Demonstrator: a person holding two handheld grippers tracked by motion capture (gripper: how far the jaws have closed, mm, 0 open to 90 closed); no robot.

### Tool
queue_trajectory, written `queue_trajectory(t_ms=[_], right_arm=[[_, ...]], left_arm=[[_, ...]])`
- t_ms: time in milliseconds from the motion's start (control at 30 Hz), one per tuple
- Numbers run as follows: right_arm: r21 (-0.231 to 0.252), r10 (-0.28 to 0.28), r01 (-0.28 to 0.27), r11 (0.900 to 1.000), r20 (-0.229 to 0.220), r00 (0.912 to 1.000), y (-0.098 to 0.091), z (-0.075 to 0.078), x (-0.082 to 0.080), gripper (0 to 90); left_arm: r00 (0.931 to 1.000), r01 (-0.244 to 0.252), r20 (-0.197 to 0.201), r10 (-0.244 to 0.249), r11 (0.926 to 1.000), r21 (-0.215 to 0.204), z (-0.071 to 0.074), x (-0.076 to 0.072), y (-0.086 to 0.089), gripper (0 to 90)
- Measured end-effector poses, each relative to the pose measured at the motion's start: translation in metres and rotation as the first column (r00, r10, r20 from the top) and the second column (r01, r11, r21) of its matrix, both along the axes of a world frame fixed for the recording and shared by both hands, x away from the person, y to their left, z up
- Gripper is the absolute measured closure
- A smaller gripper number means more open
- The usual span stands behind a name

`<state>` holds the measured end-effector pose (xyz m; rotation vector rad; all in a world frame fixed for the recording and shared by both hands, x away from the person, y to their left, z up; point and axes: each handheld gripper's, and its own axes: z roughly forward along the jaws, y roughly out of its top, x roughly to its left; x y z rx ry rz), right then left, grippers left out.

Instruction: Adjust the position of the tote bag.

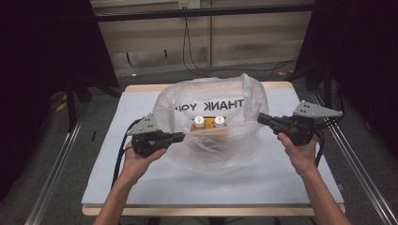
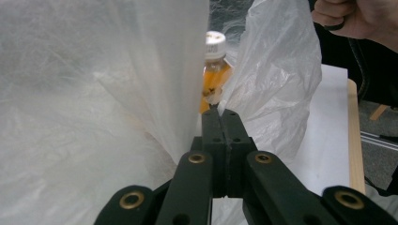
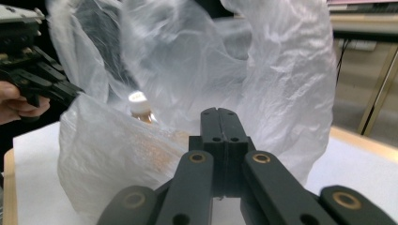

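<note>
The plastic bag [image 1: 213,124] stood open on the worktop [image 1: 141,178] between my left gripper [image 1: 180,136] and right gripper [image 1: 259,118], each fully closed, pinching a bag edge.

The bag [image 1: 213,124] is thin, translucent white plastic film, crinkled and faintly glossy. Inside it the bottles [image 1: 209,123] look like clear, shiny plastic with smooth white caps. The grippers [image 2: 219,112] are matt black plastic with brass-coloured metal bushings, and the table [image 1: 141,88] has a pale wood edge under a matt white sheet.
</note>
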<state>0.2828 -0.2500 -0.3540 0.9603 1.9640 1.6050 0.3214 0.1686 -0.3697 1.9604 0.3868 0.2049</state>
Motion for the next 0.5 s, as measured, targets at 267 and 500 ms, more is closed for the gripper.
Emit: queue_trajectory(t_ms=[267,500], right_arm=[[-0.036,-0.028,0.026,0.9990,-0.064,0.9976,0.000,-0.025,0.016,90.0],[-0.059,-0.037,0.031,0.9978,-0.106,0.9937,0.003,-0.040,0.024,90.0]], left_arm=[[0.9990,-0.011,-0.043,0.012,0.9997,0.022,-0.020,0.014,-0.004,90.0],[0.9957,-0.021,-0.089,0.025,0.9988,0.043,-0.040,0.023,-0.005,90.0]])
